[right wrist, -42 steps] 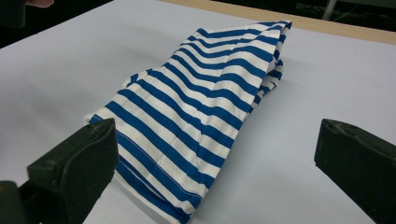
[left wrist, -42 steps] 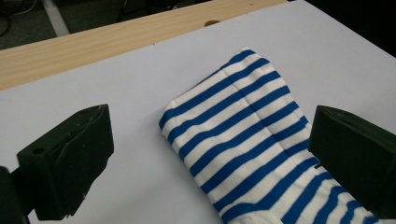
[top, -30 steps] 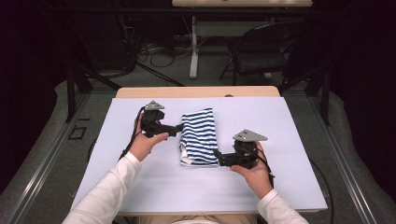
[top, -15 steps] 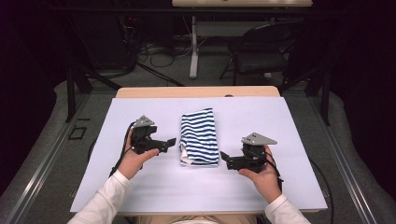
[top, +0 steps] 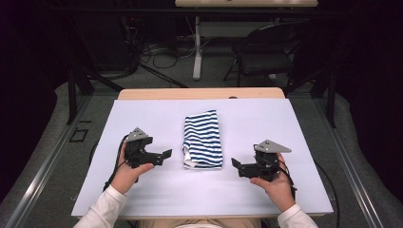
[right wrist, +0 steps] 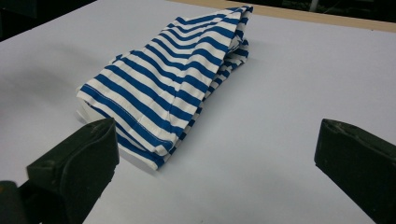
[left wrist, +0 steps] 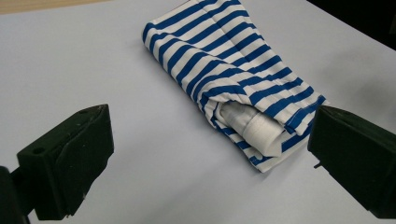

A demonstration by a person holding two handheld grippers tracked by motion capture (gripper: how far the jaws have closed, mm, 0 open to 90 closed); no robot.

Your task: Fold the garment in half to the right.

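Blue-striped folded cloth (top: 203, 139) lies released on the desk (top: 142, 118), both gripper (top: 166, 154) jaws spread and withdrawn, folding probably finished.

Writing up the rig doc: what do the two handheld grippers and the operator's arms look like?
Both are black, blocky units. The left gripper and right gripper each carry a grey three-cornered plate on top and trail a black cable. Jaws are thick, squared black blocks with small holes. The person wears white long sleeves with cuffs at the wrists.
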